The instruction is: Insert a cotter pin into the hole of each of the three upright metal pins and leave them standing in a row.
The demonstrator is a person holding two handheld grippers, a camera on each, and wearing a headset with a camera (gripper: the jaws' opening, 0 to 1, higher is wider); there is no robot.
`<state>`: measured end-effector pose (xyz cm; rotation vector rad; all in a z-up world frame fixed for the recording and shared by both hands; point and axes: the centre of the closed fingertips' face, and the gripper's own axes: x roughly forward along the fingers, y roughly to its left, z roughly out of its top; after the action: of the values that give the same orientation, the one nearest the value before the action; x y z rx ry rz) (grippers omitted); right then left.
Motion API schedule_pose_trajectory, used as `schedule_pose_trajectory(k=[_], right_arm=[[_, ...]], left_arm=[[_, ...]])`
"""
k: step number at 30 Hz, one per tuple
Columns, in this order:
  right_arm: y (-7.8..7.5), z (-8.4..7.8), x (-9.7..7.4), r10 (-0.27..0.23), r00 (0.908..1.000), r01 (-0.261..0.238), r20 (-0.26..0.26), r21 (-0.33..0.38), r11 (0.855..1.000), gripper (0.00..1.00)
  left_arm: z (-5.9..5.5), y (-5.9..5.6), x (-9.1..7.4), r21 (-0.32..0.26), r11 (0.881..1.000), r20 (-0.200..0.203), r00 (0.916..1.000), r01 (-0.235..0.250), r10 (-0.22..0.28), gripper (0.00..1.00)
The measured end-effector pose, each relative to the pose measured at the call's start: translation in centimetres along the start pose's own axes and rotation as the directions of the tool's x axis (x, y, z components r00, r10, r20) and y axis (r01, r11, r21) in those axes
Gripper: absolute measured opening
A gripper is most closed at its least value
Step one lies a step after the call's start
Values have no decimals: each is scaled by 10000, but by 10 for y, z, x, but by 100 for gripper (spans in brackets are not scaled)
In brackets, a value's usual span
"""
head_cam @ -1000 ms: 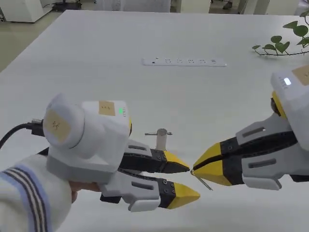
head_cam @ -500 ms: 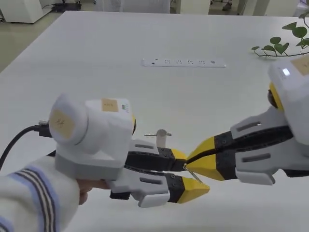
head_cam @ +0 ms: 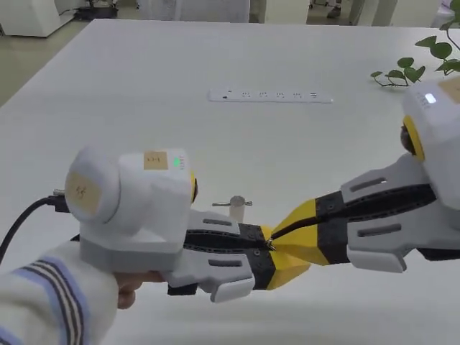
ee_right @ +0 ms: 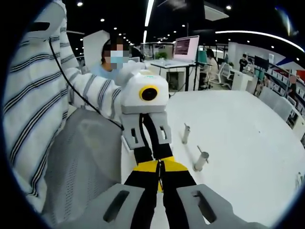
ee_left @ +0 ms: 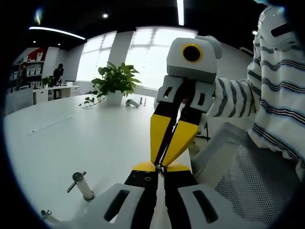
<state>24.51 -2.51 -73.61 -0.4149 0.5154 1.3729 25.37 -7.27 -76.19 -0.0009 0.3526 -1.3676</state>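
One upright metal pin (head_cam: 237,209) stands on the white table with a cotter pin through its top. In the right gripper view two upright pins stand, a farther one (ee_right: 186,133) and a nearer one (ee_right: 201,160). In front of the pin my left gripper (head_cam: 272,254) and right gripper (head_cam: 270,241) meet tip to tip. Both are shut on a loose cotter pin (ee_left: 160,167), which their yellow tips almost hide. In the left gripper view an upright pin (ee_left: 84,184) with a cotter pin stands to the left of the jaws.
A white power strip (head_cam: 270,95) lies across the far middle of the table (head_cam: 144,108). Trailing plant leaves (head_cam: 413,65) reach in at the far right. A grey mesh chair (ee_left: 238,162) stands beside the table edge. People sit at desks beyond.
The left gripper's jaws stood apart before and have since shut. The right gripper has moved left with the cotter pin until the two tips met.
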Motion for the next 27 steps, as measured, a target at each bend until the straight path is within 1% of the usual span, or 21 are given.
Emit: schedule_pose_trajectory(k=[3,4,8,9,17,19,27], right_arm=[[0,0,-1,8,10000,-7,17,-64,10000,3],[1,0,-1,11,10000,-11,14,-78,10000,3],[2,1,-3,20,10000,-19,56,-128,9999,3],[1,1,-3,14,10000,-13,59,-153,9999,3],[-2,1,-5,-24,9999,26,146,-143,9999,3],[-3,1,-6,-46,9999,48,140,-146,9999,3],[-5,-1,-9,-124,9998,126,158,-98,9999,3]], left_arm=[[-1,1,-1,-96,9999,-28,10000,-57,57,0],[0,1,-1,-182,9998,-10,10000,-20,20,0],[1,0,-2,-234,9997,30,10000,15,-14,0],[1,0,-2,-344,9994,47,10000,10,-8,0],[2,-2,-4,-441,9990,60,10000,15,-12,0],[1,-2,-5,-536,9986,37,10000,18,-17,0],[-1,-2,-10,-611,9981,-147,9999,44,-53,0]])
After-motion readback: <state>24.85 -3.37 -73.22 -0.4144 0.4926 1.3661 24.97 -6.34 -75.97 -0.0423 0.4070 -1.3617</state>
